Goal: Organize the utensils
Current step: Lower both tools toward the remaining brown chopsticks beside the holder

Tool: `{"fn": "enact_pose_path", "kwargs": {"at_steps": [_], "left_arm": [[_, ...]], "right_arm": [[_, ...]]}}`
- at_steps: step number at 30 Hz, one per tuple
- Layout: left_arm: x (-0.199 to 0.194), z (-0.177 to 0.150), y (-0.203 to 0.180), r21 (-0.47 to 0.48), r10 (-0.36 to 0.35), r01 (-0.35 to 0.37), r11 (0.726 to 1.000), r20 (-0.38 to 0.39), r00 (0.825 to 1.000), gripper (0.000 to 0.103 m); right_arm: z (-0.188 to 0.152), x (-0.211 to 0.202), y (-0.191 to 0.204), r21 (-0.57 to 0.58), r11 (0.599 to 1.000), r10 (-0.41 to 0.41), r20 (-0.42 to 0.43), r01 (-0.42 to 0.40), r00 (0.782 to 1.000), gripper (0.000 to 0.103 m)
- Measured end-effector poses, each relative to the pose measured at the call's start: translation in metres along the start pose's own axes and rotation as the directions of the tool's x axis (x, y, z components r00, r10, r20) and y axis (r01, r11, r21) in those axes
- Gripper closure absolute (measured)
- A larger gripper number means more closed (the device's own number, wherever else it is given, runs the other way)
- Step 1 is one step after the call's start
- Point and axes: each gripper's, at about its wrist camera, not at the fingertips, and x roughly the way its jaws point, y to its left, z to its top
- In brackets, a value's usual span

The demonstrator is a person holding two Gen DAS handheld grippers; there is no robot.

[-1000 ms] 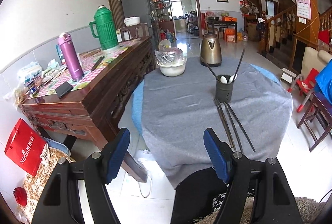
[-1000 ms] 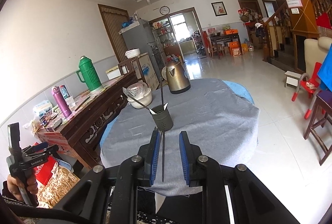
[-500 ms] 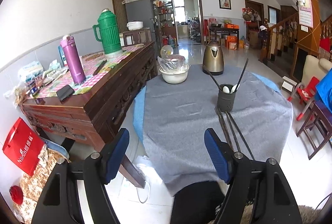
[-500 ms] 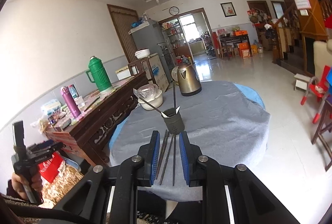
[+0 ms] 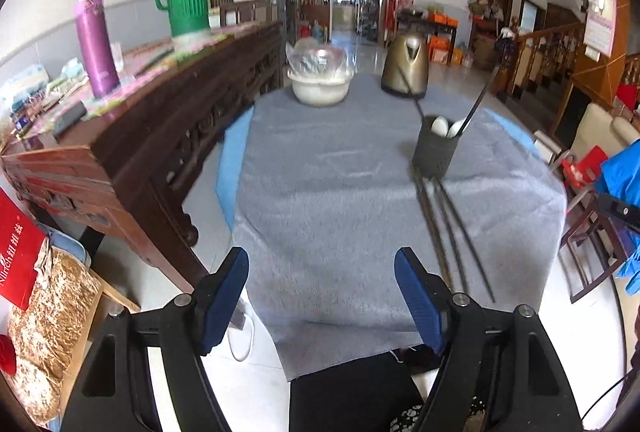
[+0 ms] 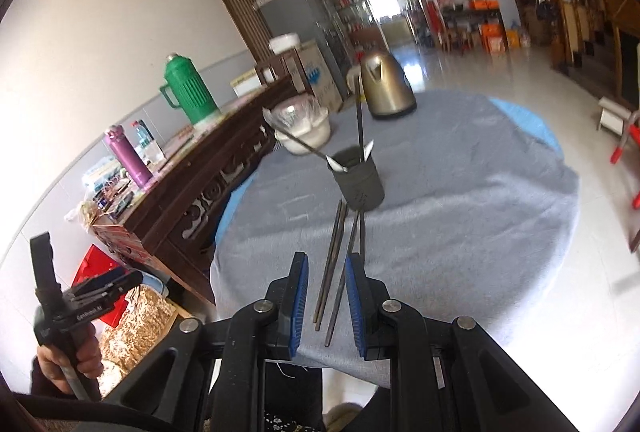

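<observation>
Right gripper (image 6: 327, 302) jaws narrow, empty, above dark loose chopsticks (image 6: 334, 272); lower squarely, pinch one (left gripper (image 5: 322, 296) wide, empty).

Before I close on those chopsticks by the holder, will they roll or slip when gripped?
The chopsticks look thin, stiff and smooth, so one may slip or pivot. Lying flat on the cloth, they probably won't roll far. They lie close together, so the right tool may catch several.
</observation>
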Motion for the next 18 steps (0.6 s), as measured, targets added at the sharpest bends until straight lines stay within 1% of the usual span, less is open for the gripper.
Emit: {"fn": "enact_pose_path", "kwargs": {"at_steps": [6,8,13,15,18], "left_arm": [[0.054,0.006,-0.021,0.022,-0.037,0.04,0.999,-0.094,0.995,0.027],[0.073,0.011,-0.029,0.027,-0.048,0.052,0.998,-0.12,0.992,0.027],[0.12,0.028,-0.053,0.056,-0.067,0.078,0.995,-0.181,0.981,0.027],[0.138,0.034,-0.063,0.073,-0.072,0.088,0.993,-0.201,0.977,0.027],[0.161,0.042,-0.07,0.07,-0.092,0.111,0.991,-0.228,0.969,0.027]], "right_arm": [[0.012,0.065,-0.014,0.029,1.0,-0.001,-0.114,0.004,0.994,0.082],[0.017,0.088,-0.018,0.04,0.999,0.004,-0.152,0.002,0.988,0.082],[0.031,0.153,-0.021,0.019,1.0,-0.009,-0.238,0.014,0.971,0.082],[0.034,0.175,-0.025,0.019,1.0,-0.01,-0.257,0.015,0.966,0.082],[0.035,0.208,-0.034,0.042,0.999,-0.004,-0.296,0.017,0.955,0.082]]}}
